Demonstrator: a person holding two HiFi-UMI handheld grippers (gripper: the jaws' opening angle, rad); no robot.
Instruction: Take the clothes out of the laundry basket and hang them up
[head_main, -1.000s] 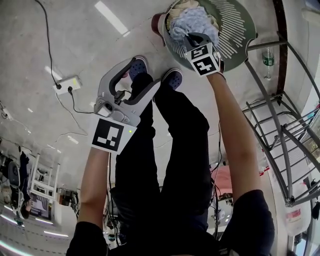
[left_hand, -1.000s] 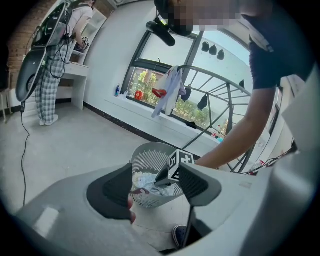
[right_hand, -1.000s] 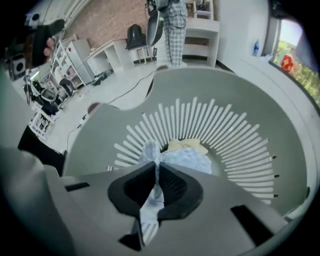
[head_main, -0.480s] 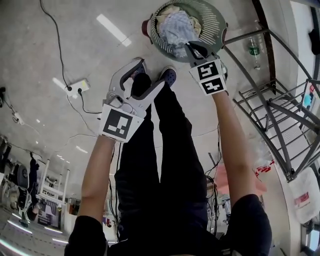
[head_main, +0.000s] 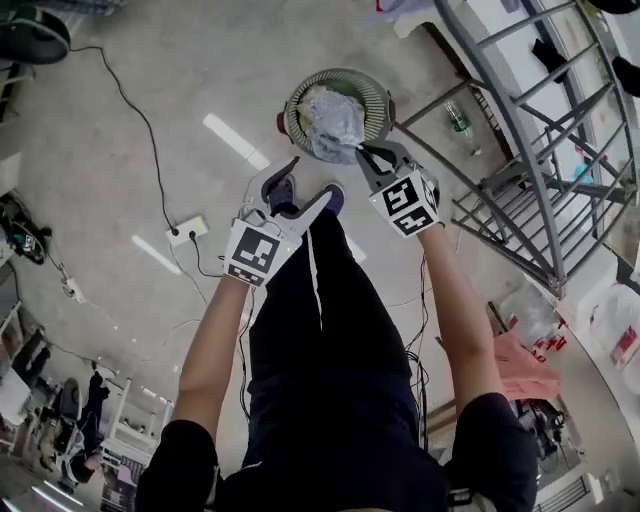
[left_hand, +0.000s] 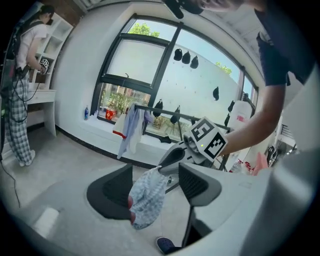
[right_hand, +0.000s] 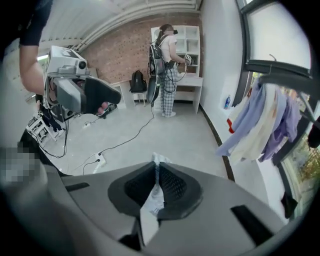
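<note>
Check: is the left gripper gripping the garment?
No: the left gripper has its fingers apart, while the right gripper pinches the garment.

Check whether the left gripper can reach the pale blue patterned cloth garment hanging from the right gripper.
Probably yes. The left gripper has its jaws apart and faces the pale blue patterned cloth garment, which hangs free from the shut right gripper, with nothing between them.

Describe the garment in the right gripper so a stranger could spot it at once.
Find the round slatted laundry basket on the floor beyond the person's shoes. Over it dangles a crumpled garment, pale blue with fine white patterning. It alone is pinched in the right gripper, not lying inside.
</note>
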